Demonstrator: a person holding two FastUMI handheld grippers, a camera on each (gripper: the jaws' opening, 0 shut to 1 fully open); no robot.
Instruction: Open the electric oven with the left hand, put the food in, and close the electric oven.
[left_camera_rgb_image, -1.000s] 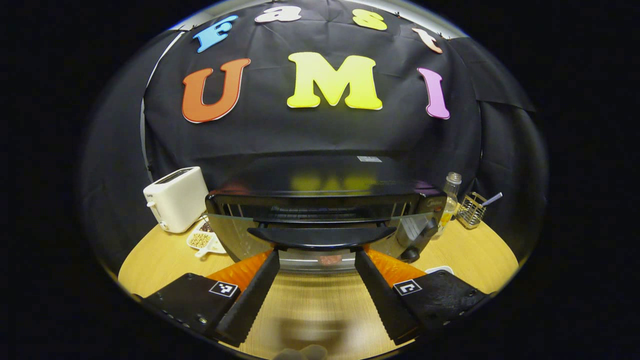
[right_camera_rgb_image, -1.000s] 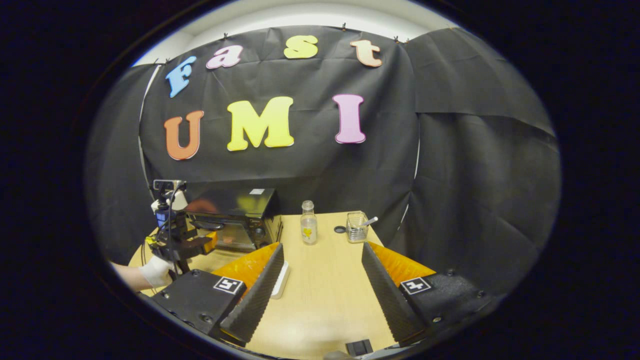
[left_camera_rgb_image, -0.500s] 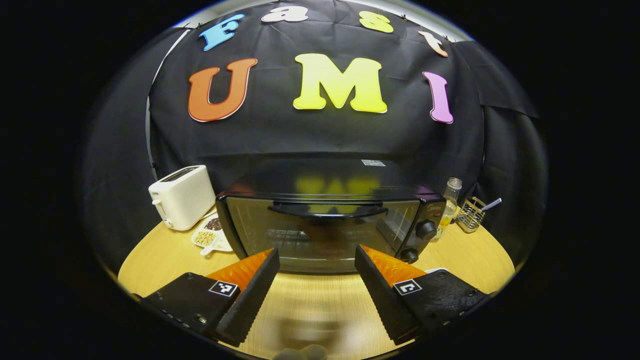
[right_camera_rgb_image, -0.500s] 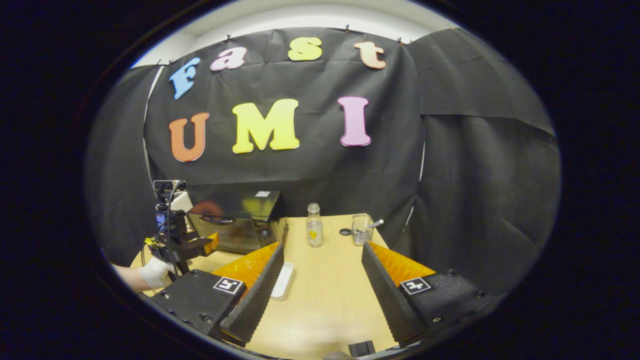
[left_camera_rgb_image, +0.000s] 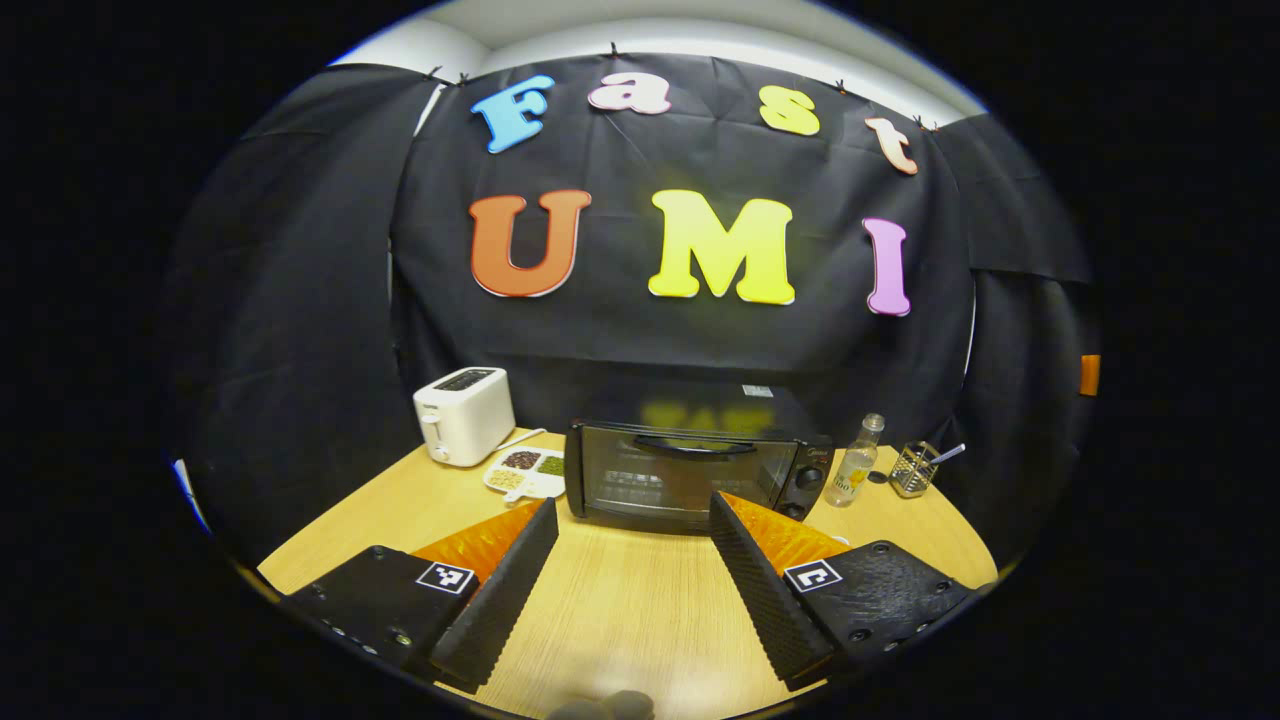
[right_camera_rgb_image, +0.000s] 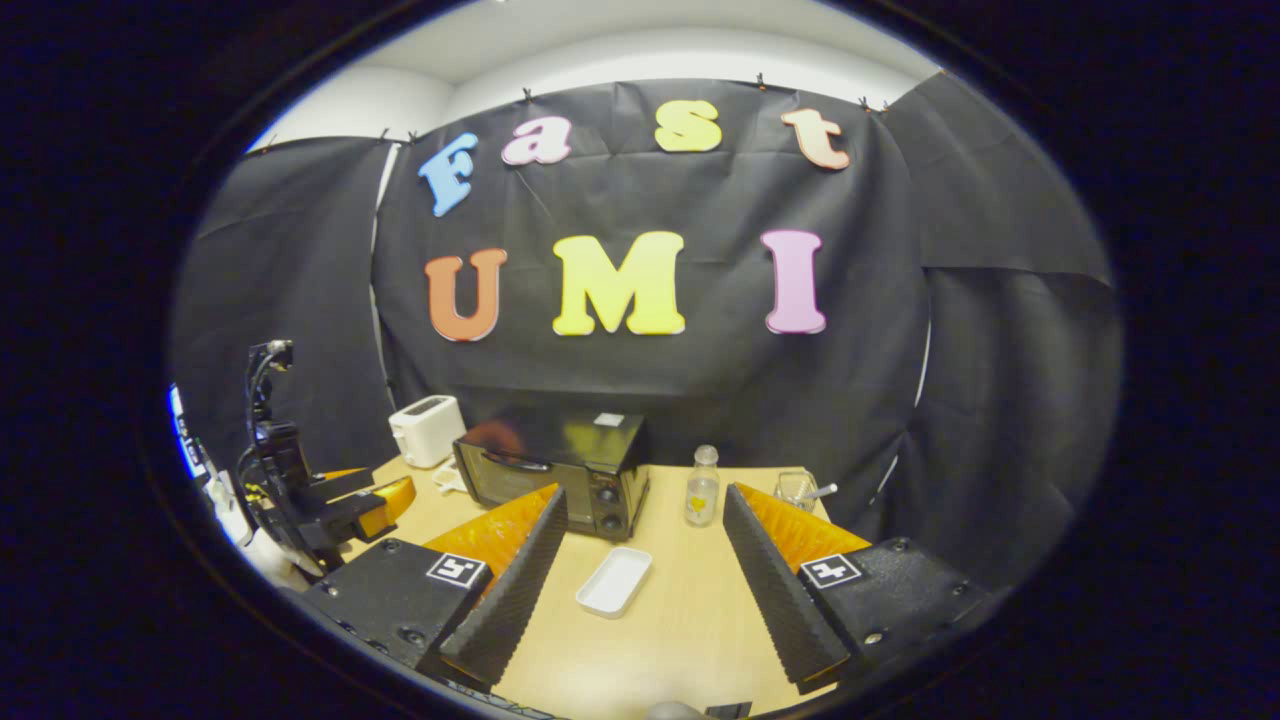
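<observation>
Oven (left_camera_rgb_image: 695, 475) door shut, L tongs (left_camera_rgb_image: 632, 530) & R tongs (right_camera_rgb_image: 645, 525) spread, empty

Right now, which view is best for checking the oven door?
The left gripper view: the oven door faces the camera nearly square, handle across the top, closed against the body. The right gripper view shows the oven farther off at an angle, the door foreshortened and partly behind a finger.

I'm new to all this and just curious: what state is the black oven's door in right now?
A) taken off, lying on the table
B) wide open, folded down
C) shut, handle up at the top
C: the oven door stands flush and upright, its handle across the top, while the left tongs sit back from it, open.
</observation>
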